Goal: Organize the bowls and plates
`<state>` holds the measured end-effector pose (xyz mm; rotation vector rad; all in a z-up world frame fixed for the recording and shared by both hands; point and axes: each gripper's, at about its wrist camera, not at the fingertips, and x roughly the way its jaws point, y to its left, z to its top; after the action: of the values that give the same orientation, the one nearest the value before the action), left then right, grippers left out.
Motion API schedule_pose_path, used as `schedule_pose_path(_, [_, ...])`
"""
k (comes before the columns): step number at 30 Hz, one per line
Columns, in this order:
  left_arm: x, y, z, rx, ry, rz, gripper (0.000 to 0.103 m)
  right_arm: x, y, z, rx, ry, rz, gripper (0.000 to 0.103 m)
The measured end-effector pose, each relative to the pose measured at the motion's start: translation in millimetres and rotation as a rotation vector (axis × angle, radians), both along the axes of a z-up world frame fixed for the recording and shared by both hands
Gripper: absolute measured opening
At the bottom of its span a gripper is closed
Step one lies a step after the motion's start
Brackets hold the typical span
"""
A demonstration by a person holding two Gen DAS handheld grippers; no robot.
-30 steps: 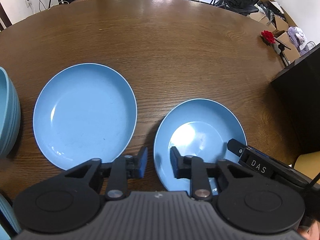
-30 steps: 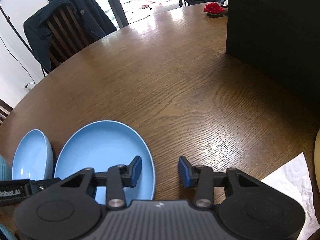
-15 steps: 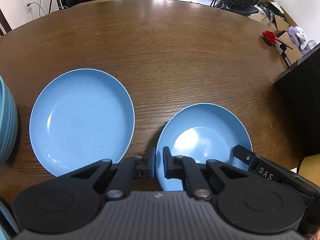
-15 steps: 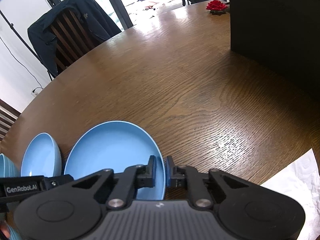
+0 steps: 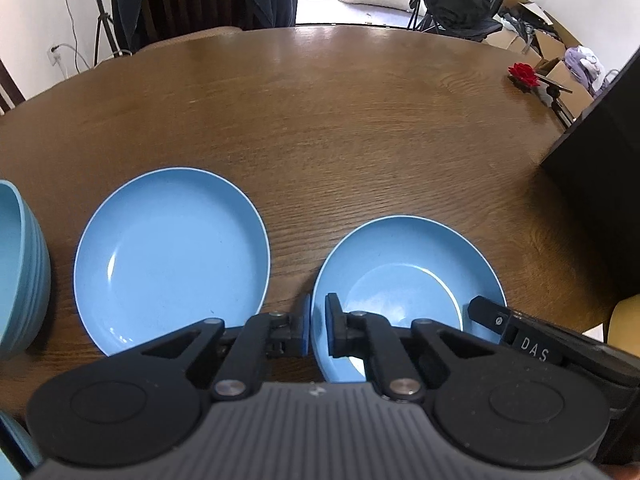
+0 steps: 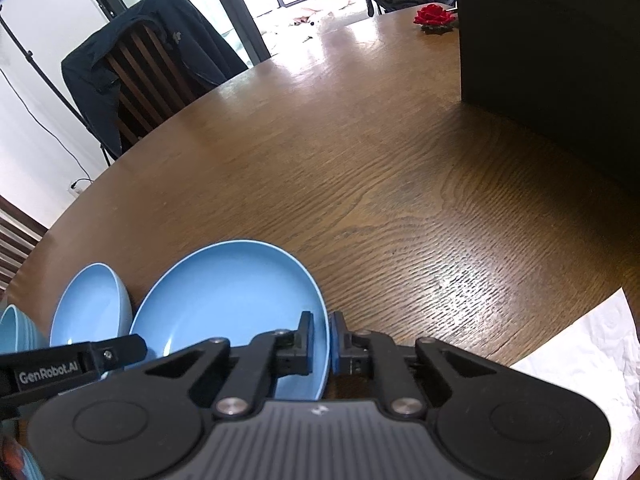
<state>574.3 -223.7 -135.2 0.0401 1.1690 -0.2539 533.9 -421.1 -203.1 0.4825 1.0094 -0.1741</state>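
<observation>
Two light blue plates lie on the round wooden table. My left gripper [image 5: 317,325] is shut on the left rim of the right plate [image 5: 408,276]. My right gripper [image 6: 321,342] is shut on the right rim of the same plate [image 6: 232,292]. The plate looks slightly raised and tilted. The other plate [image 5: 168,256] lies flat to its left and also shows in the right wrist view [image 6: 90,312]. A ribbed teal bowl [image 5: 20,268] stands at the far left.
A tall black box [image 6: 552,60] stands at the right side of the table. A red flower [image 6: 434,16] lies near the far edge. A white paper towel [image 6: 580,368] lies at the near right. A chair with a dark jacket [image 6: 152,64] stands beyond the table.
Both grippers have closed from open onto opposite rims of the right plate. The views have since risen slightly, with the plate held between them.
</observation>
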Motion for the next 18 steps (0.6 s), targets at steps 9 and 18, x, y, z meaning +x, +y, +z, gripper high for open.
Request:
schedule_pose_path(9, [-10.2, 0.9, 7.0, -0.005, -0.023, -0.011, 0.009, -8.2, -1.7, 6.3, 0.002, -0.014, -0.006, 0.008])
schedule_pose_path(18, [-26.6, 9.4, 21.4, -0.011, -0.048, -0.010, 0.009, -20.6, 3.2, 20.4, 0.011, -0.024, 0.001, 0.008])
